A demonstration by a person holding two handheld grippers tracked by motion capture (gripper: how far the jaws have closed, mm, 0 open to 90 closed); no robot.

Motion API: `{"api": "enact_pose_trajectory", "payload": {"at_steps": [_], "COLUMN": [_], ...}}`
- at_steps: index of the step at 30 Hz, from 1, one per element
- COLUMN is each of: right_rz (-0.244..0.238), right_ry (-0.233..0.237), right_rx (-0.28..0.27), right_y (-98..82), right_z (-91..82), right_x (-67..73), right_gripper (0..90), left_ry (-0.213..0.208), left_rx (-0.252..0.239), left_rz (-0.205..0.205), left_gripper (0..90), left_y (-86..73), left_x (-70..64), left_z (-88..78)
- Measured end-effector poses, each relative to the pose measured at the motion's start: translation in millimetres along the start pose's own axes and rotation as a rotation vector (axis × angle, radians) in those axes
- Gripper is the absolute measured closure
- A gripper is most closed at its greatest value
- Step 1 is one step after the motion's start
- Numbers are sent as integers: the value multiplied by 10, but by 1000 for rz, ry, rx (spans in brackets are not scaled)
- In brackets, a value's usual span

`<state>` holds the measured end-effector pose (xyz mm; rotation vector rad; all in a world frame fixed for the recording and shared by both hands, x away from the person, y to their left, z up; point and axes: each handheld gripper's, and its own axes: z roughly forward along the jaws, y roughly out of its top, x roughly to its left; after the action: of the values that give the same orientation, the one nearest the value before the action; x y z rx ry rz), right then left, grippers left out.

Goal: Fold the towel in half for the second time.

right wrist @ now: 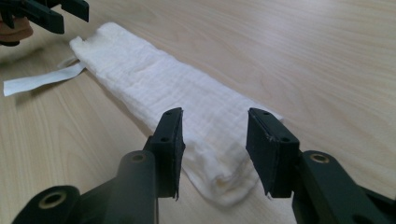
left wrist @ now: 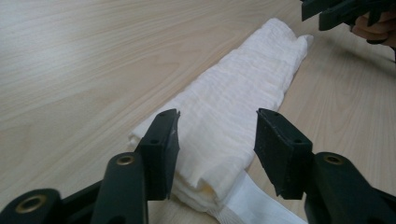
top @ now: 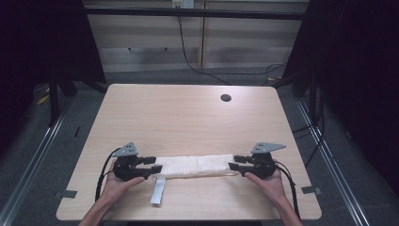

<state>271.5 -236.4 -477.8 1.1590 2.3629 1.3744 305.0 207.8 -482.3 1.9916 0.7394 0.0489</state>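
High view: 1 folded white cloth [top: 197, 165] lies lengthwise near the front edge of the bench [top: 188, 117], 1 white strip [top: 158, 191] trailing from it. Left gripper [top: 157, 168] and right gripper [top: 233, 165] jaws half open, straddling its ends, pads clear. No legible writing.

A lab-like recording room: a pale wood-grain table with rounded corners and a round cable hole [top: 226, 98] stands on grey carpet [top: 42, 155]. Black curtains [top: 362, 70] hang at both sides, and black cables [top: 188, 56] trail before light wooden cabinets [top: 150, 37].
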Motion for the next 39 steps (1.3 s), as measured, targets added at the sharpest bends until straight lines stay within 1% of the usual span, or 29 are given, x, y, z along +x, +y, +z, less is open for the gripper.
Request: {"api": "enact_pose_trajectory", "payload": {"at_steps": [3, 4, 6, 7, 8, 10, 13, 14, 16, 20, 22, 24, 26, 28, 29, 30, 32, 33, 34, 35, 36, 37, 38, 39], "right_rz": [10, 16, 12, 14, 20, 31, 37, 44, 59, 69, 75, 87, 100, 122, 131, 145, 161, 169, 177, 186, 197, 204, 207, 210], "right_ry": [-14, -15, -26, -29, -37, -43, -73, -82, -109, -148, -169, -178, -206, -223, -238, -252, -269, -276, -285, -299, -301, -301, -308, -312], "right_rx": [-20, -28, -41, -45, -57, -74, -78, -82, -90, -102, -109, -115, -119, -128, -138, -149, -167, -168, -169, -168, -167, -160, -152, -146], "right_y": [-1, -8, -20, -22, -26, -35, -53, -68, -116, -215, -254, -298, -344, -396, -425, -456, -523, -552, -575, -599, -620, -634, -640, -641], "right_z": [-68, -95, -159, -182, -224, -280, -377, -410, -495, -645, -711, -786, -851, -911, -937, -960, -993, -1004, -1007, -1006, -1000, -987, -971, -955], "right_x": [-6, -2, 12, 19, 26, 26, 24, 22, 27, 51, 51, 33, 5, -31, -48, -60, -87, -97, -103, -112, -130, -145, -154, -164], "right_gripper": [534, 529, 515, 511, 503, 490, 476, 472, 464, 455, 452, 446, 434, 426, 413, 406, 396, 385, 375, 368, 366, 354, 340, 338], "left_ry": [20, 32, 34, 41, 50, 53, 74, 89, 107, 145, 165, 181, 216, 222, 237, 243, 253, 249, 268, 275, 261, 256, 257, 245], "left_rx": [-1, -9, -25, -25, -28, -28, -26, -22, -19, -7, -14, -22, -16, -30, -29, -30, -45, -48, -44, -50, -55, -59, -52, -50], "left_rz": [2, 0, -9, -14, -25, -35, -46, -49, -62, -78, -96, -108, -114, -137, -143, -140, -170, -172, -179, -202, -217, -215, -207, -208], "left_gripper": [441, 436, 420, 414, 406, 388, 370, 362, 340, 330, 318, 309, 296, 277, 275, 261, 242, 225, 208, 195, 190, 189, 186, 185], "left_y": [28, 42, 59, 68, 72, 70, 47, 34, -9, -138, -203, -266, -322, -383, -410, -436, -497, -528, -552, -569, -582, -591, -600, -608], "left_x": [-2, -11, -6, 1, 7, 15, 27, 29, 32, 48, 68, 92, 120, 154, 169, 188, 235, 256, 269, 275, 288, 299, 309, 316], "left_z": [-51, -76, -110, -133, -149, -187, -269, -302, -373, -539, -623, -708, -766, -811, -829, -846, -862, -865, -862, -854, -854, -851, -846, -835]}}
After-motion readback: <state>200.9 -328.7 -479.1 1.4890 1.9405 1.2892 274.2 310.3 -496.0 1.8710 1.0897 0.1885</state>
